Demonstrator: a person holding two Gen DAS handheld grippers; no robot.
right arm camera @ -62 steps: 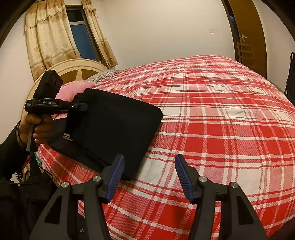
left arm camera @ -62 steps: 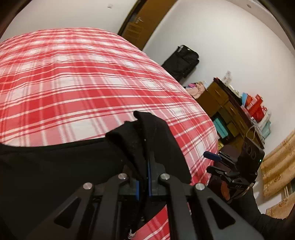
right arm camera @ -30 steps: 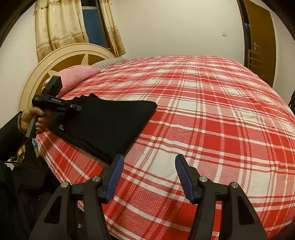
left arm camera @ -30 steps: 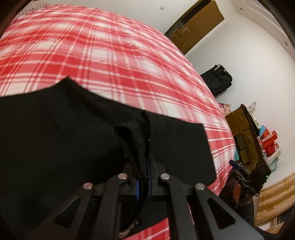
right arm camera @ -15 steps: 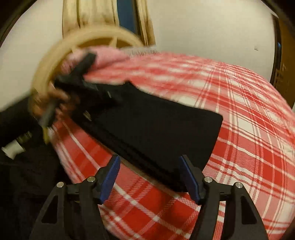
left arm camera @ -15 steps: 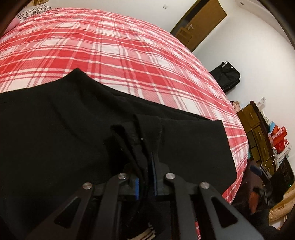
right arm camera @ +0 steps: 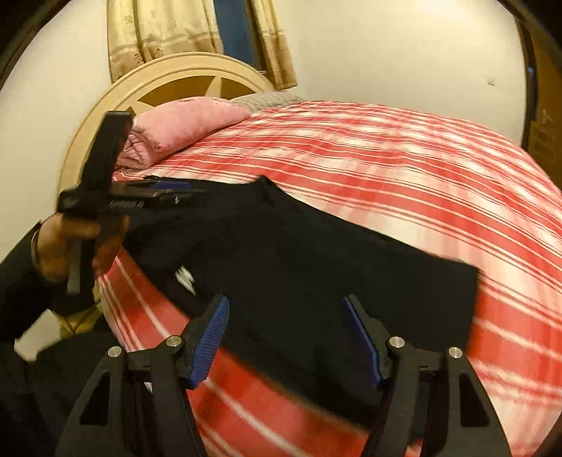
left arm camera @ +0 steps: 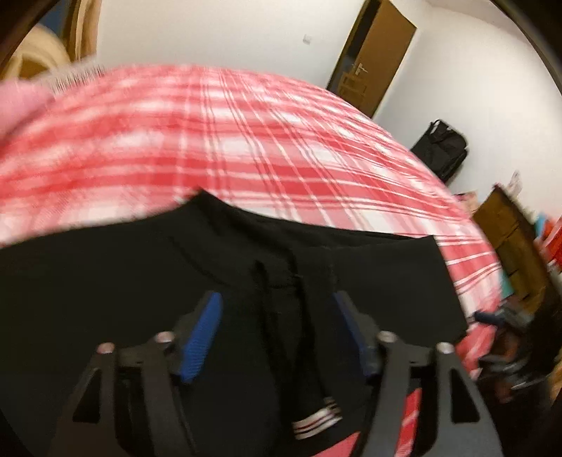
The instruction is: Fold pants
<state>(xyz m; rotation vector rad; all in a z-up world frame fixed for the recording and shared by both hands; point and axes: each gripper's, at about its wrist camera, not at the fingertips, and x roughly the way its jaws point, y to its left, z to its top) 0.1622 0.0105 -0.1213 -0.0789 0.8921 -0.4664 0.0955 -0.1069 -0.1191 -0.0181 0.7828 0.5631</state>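
The black pants (left arm camera: 140,274) lie folded in a slab near the edge of the red plaid bed (left arm camera: 246,140). My left gripper (left arm camera: 275,298) hovers over them with its jaws opening. A ridge of black cloth lies loose between the blue pads (left arm camera: 202,334), which do not press on it. A white-striped cuff (left arm camera: 316,420) hangs below the left gripper. In the right wrist view the pants (right arm camera: 316,263) spread under my right gripper (right arm camera: 285,302), which stands open above their near edge with nothing gripped. A hand (right arm camera: 70,242) holds the left gripper (right arm camera: 175,191) at the pants' far left end.
A pink pillow (right arm camera: 182,123) and a cream headboard (right arm camera: 168,77) stand at the head of the bed, with curtains (right arm camera: 158,31) behind. A brown door (left arm camera: 372,59), a black bag (left arm camera: 440,147) and a wooden dresser (left arm camera: 509,239) line the far wall.
The left gripper let go of the pinched fold and spread its jaws; the cloth sank onto the pile. The right gripper swung left across the bed and now hangs over the pants.
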